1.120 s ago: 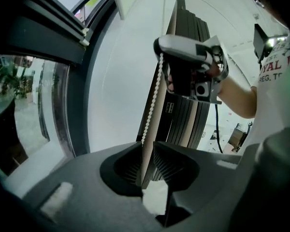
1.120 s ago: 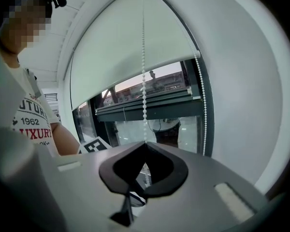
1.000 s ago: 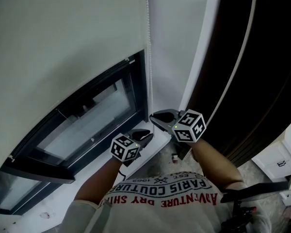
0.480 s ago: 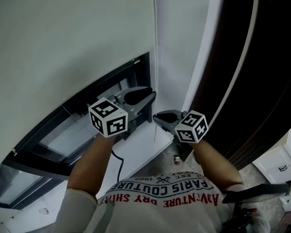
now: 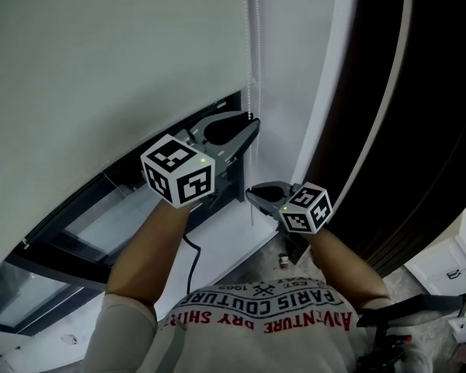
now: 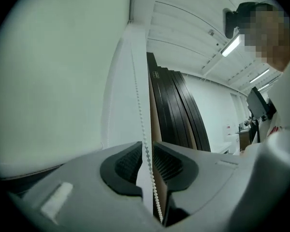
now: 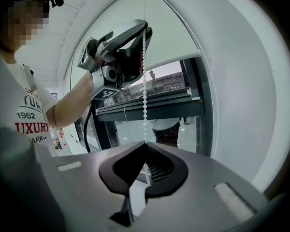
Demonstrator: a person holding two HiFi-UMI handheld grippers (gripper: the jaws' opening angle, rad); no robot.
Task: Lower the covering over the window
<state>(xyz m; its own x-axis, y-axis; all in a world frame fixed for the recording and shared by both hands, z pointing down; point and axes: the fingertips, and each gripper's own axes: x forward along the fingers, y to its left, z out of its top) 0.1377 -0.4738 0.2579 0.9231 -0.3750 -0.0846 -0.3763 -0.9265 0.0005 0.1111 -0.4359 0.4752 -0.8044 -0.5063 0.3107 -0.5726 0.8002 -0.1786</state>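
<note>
A pale roller blind [image 5: 101,68] covers the upper part of the dark-framed window [image 5: 140,208]. Its white bead chain [image 5: 254,45] hangs along the blind's right edge. My left gripper [image 5: 252,124] is held high and level at the chain. In the left gripper view the chain [image 6: 137,91] runs through a narrow gap between the pads, so this gripper [image 6: 145,146] is open around it. Lower down, my right gripper [image 5: 250,193] is shut on the same chain. In the right gripper view the beads [image 7: 144,95] run straight into its closed tips [image 7: 145,144], with the left gripper [image 7: 146,33] above.
A white sill [image 5: 225,239] lies under the window. Dark panels [image 5: 419,130] stand close on the right, beyond a white wall strip [image 5: 295,68]. A black cable [image 5: 193,259] trails from the left gripper. White furniture [image 5: 450,263] sits low at the right.
My left gripper has risen from sill height up along the chain to well above the right gripper. The right gripper has kept its place on the chain.
</note>
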